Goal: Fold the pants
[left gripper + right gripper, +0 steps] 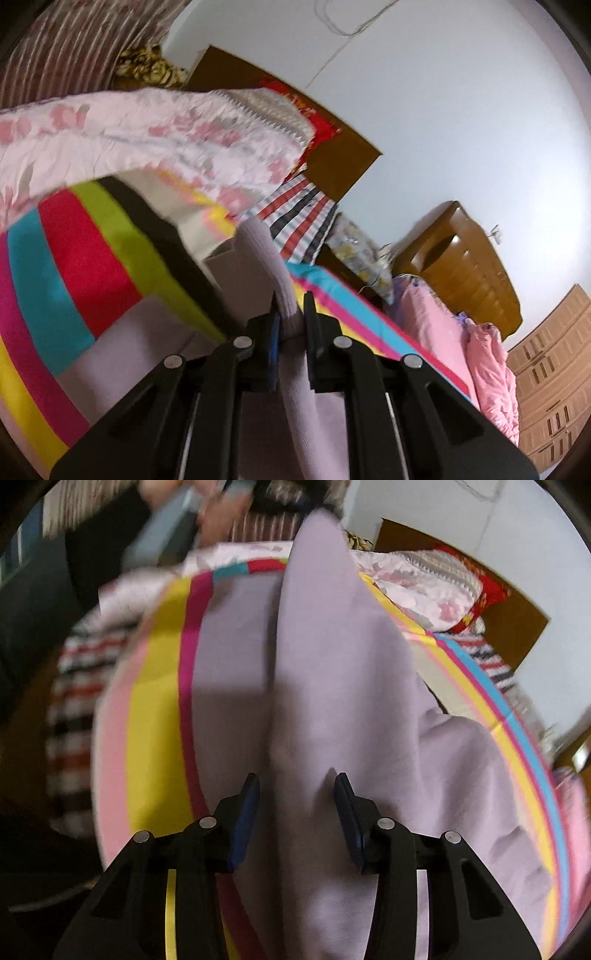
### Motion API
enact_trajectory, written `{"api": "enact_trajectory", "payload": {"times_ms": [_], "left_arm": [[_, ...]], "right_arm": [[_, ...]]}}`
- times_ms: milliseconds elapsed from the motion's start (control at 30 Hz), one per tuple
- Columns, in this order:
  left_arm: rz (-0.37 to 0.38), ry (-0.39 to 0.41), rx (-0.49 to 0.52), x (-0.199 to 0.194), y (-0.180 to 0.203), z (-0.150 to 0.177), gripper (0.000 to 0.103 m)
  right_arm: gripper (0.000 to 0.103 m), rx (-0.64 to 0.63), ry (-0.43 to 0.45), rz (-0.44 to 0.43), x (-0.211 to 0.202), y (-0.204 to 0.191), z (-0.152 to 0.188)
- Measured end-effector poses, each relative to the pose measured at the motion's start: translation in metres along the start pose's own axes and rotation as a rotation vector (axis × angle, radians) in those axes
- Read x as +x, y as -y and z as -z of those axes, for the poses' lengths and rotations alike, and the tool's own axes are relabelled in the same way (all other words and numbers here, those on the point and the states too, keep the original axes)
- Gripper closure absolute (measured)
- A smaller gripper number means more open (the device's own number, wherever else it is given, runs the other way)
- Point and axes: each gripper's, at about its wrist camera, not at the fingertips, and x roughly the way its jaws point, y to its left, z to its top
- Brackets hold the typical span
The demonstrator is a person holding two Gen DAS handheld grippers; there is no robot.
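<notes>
Left gripper [291,308] pinches pants [332,686]; right gripper [297,786] gapes.

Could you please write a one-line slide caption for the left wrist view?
Left gripper shut on a ribbed edge of the lilac pants, lifted over a bright striped bedsheet.

A home bedroom: a bed spread with a bright multicoloured striped sheet [74,258], a pink floral quilt [147,129] bunched along its far edge, pink bedding [484,365] heaped at one corner, a wooden headboard [465,266] against the white wall [443,110], and a panelled wooden wardrobe [550,384] beyond.
</notes>
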Motion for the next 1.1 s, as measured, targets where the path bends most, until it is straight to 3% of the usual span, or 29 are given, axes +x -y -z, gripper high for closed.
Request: {"api": "enact_trajectory", "payload": {"times_ms": [67, 100, 133, 233, 333, 467, 567, 767, 833, 933, 1000, 1033, 1067, 1100], "left_arm": [[0.011, -0.007, 0.006, -0.006, 0.007, -0.008, 0.093], [0.011, -0.008, 0.015, -0.009, 0.010, -0.010, 0.093], [0.008, -0.007, 0.027, -0.013, 0.012, -0.010, 0.093], [-0.002, 0.017, 0.037, -0.032, 0.005, -0.011, 0.093], [-0.077, 0.060, 0.021, -0.054, -0.025, -0.001, 0.093], [-0.129, -0.020, -0.088, -0.042, -0.086, 0.033, 0.093], [-0.178, -0.085, -0.112, -0.026, -0.115, 0.059, 0.093], [-0.112, -0.061, -0.084, -0.034, -0.121, 0.064, 0.093], [-0.134, -0.059, -0.056, -0.038, -0.120, 0.067, 0.093], [-0.152, -0.115, -0.099, -0.023, -0.136, 0.079, 0.092], [-0.125, -0.095, -0.110, -0.022, -0.143, 0.085, 0.088], [-0.093, -0.082, -0.122, -0.025, -0.145, 0.085, 0.077], [-0.063, -0.074, -0.135, -0.027, -0.146, 0.086, 0.057], [-0.047, -0.063, -0.144, -0.031, -0.144, 0.087, 0.045]], "right_arm": [[0.069, -0.038, 0.013, 0.073, 0.000, -0.005, 0.001], [0.093, -0.051, 0.024, 0.122, -0.001, -0.005, 0.001], [0.098, -0.048, 0.043, 0.131, -0.006, -0.005, 0.001], [0.098, -0.036, 0.122, 0.157, -0.033, -0.004, -0.002], [0.098, -0.034, 0.143, 0.141, -0.043, -0.004, -0.004], [0.098, -0.037, 0.073, 0.095, -0.018, -0.007, 0.006], [0.098, -0.046, 0.047, 0.086, -0.007, -0.011, 0.009], [0.098, -0.041, 0.078, 0.108, -0.027, -0.013, 0.004], [0.098, -0.042, 0.079, 0.104, -0.029, -0.015, 0.005], [0.096, -0.056, 0.026, 0.074, -0.011, -0.021, 0.011], [0.090, -0.066, 0.014, 0.068, -0.005, -0.024, 0.014], [0.089, -0.061, 0.006, 0.065, -0.005, -0.023, 0.014], [0.088, -0.052, 0.000, 0.053, -0.006, -0.021, 0.013], [0.080, -0.042, -0.006, 0.032, -0.009, -0.018, 0.013]]}}
